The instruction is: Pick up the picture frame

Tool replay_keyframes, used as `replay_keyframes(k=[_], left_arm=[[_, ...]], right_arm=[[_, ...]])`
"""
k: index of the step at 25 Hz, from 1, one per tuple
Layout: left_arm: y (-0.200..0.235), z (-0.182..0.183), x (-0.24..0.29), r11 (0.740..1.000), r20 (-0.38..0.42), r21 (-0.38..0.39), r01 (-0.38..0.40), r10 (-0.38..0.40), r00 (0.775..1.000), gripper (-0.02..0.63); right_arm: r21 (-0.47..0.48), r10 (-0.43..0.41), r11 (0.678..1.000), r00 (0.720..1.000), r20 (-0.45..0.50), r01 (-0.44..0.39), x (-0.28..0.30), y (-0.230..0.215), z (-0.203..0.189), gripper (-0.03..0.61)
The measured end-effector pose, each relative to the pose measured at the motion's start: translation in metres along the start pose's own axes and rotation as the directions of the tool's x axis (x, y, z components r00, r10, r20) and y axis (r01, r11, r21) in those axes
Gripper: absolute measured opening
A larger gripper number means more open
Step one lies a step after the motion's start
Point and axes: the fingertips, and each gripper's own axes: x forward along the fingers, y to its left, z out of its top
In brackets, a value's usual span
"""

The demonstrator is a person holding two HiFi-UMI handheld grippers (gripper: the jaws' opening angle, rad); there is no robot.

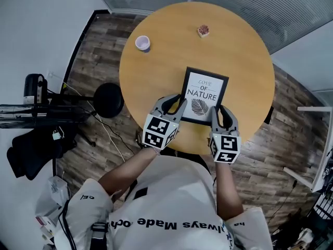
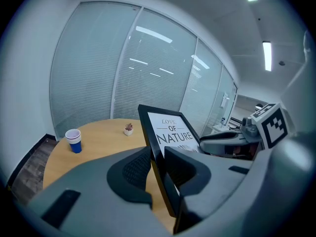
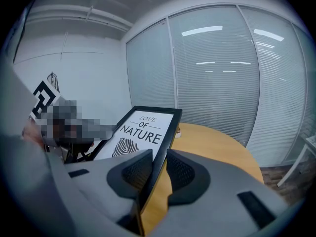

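The left gripper (image 1: 173, 103) and right gripper (image 1: 222, 114) pinch the picture frame (image 1: 204, 94) by thin edges; uneven lifting may twist it free

The picture frame (image 1: 204, 96) holds a white print that reads "LOVE OF NATURE" in dark capitals. The person's white shirt (image 1: 171, 224) carries black lettering; only "ways Made" is legible.

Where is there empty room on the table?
Bare wood lies right of the black picture frame on the round wooden table, and between the blue paper cup and small potted plant. The near edge is crowded: left gripper, right gripper.
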Motion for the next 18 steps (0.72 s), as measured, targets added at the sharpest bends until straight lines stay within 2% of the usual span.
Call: replay_keyframes(k=[18], left_arm=[[-0.019,0.041,-0.032,0.999,0.077,0.027,-0.017,0.015,0.997,0.098]], right_arm=[[0.002,0.0,1.0,0.997,0.077,0.0,-0.035,0.005,0.036,0.103]])
